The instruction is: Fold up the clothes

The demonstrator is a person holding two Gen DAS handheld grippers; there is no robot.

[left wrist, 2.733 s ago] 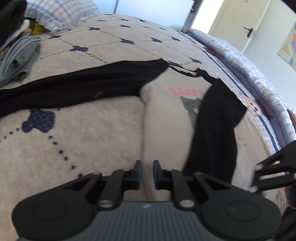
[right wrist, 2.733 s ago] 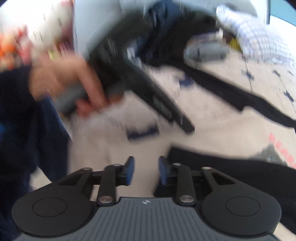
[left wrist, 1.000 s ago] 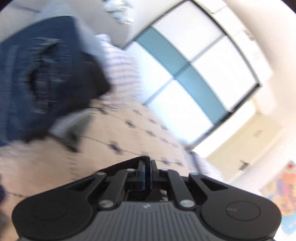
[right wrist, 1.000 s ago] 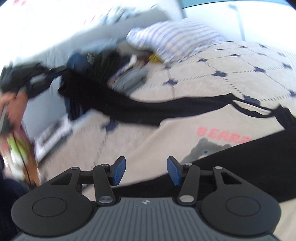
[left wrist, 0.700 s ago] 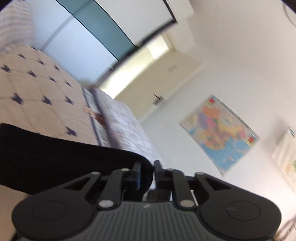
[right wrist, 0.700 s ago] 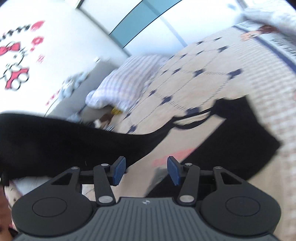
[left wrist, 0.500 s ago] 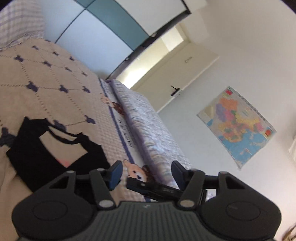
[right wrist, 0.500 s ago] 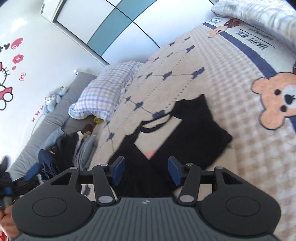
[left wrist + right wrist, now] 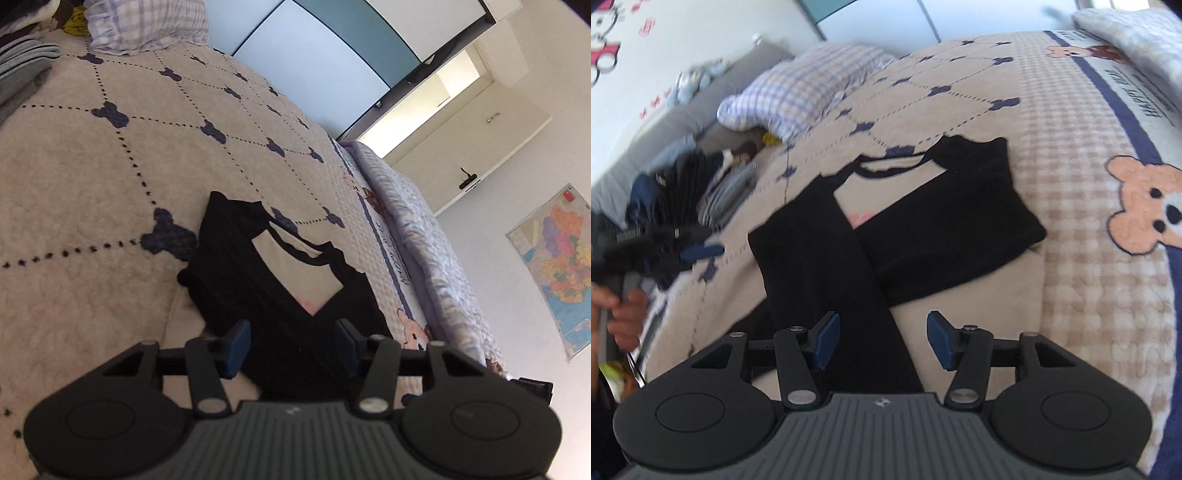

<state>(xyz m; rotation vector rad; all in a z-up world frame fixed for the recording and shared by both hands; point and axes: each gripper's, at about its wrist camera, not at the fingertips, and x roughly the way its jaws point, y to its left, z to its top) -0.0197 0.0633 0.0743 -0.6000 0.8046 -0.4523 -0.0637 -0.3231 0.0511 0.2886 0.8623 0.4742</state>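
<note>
Both pairs of blue-padded fingers stand spread wide with nothing between them: the left gripper (image 9: 291,345) and the right gripper (image 9: 882,338) each hang above the bed, holding no cloth. In the right wrist view the left gripper shows again at 9 o'clock, blurred, gripped by a hand (image 9: 622,308) at the frame's edge.

The raglan shirt (image 9: 894,229), cream body with black sleeves and black neck trim, lies flat on the beige quilted bedspread (image 9: 92,177). Both black sleeves are folded in over the chest, crossing below the collar, so only a small cream patch with a trace of pink print shows near the neckline. The collar points toward 12 o'clock in both views.

A checked pillow (image 9: 801,92) sits at 11 o'clock in the right wrist view, with a heap of dark clothes (image 9: 679,181) at 9 to 10 o'clock. A wall map (image 9: 554,266) hangs at 3 o'clock in the left wrist view.
</note>
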